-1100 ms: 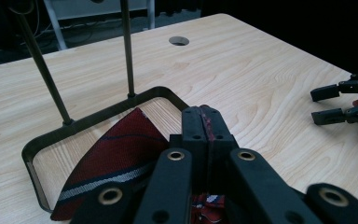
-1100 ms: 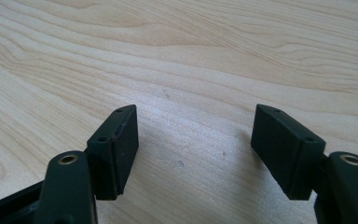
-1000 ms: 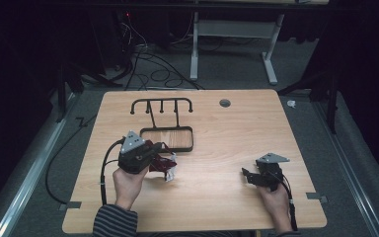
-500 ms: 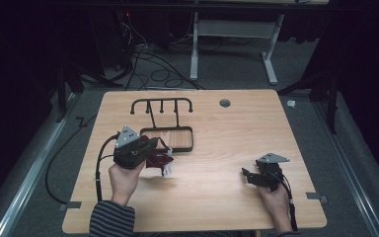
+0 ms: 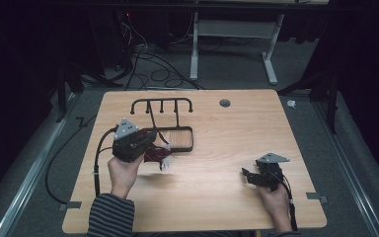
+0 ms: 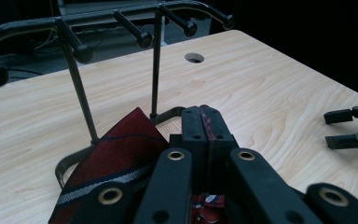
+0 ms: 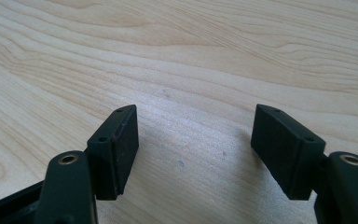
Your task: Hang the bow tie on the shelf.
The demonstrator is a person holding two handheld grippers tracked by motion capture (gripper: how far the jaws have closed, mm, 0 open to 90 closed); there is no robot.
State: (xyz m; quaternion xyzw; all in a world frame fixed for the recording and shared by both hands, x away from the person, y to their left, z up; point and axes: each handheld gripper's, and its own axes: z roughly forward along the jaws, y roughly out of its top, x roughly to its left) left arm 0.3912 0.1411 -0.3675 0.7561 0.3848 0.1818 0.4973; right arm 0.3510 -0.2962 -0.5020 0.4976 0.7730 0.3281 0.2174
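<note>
Left gripper (image 6: 205, 135) clamped on striped necktie (image 6: 116, 163) near hook rack (image 6: 154, 60), right gripper (image 7: 196, 154) fingers apart over bench (image 5: 217, 197); trailing fabric could snag a peg.

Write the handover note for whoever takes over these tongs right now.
Left tongs: shut on the red striped tie, held just above the table in front of the black rack.
Right tongs: open, holding nothing, low over bare table at the near right.
Rack: upright at the far left of the table, its pegs bare, with a rectangular base.
Done: tie gripped and lifted.
Left: the tie is not yet on a peg; hanging it there looks like the likely next step.
</note>
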